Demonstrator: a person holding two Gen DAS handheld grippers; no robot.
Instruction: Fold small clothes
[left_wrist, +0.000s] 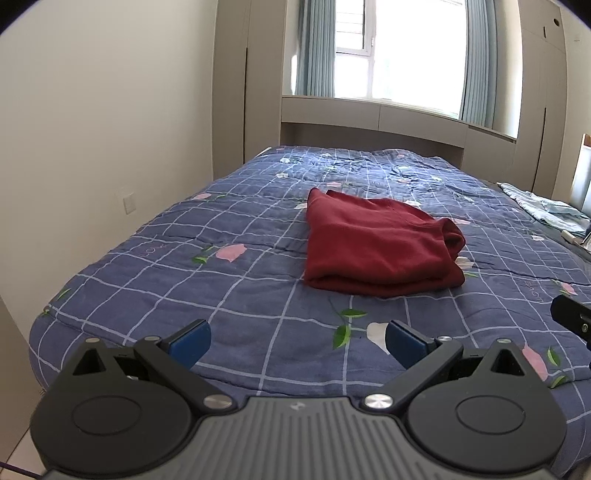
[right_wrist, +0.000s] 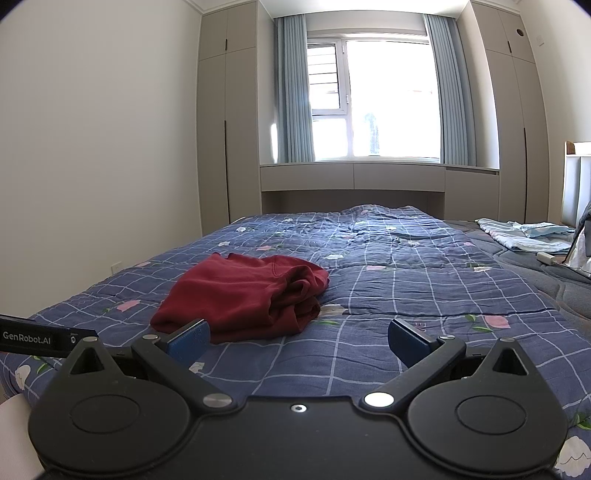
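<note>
On the bed (left_wrist: 229, 295) with the blue checked blanket lies a dark red piece of clothing (left_wrist: 380, 247). It sits near the middle of the blanket, a bit toward the front edge. It is folded over into a thick, flat bundle, with layers showing along its near side. One end is lumpy and bunched up, so the fold is not very neat there.

Both tools are held low over the front edge of the bed, apart from the red clothing. The left gripper (left_wrist: 297, 341) has its two blue fingers spread wide and holds nothing. The right gripper (right_wrist: 299, 341) is spread wide too, and it is empty as well. Neither one touches the cloth. From the right wrist view the red bundle looks just past the left blue finger, but I think that is only how the camera sees it.

I think the red piece is mostly done. It may need a small tidy on the bunched end. Far off at the right side of the bed lies some light blue clothing (right_wrist: 524, 236), spread out loose and not folded. That looks like what is left to do, if it is part of the job.
</note>
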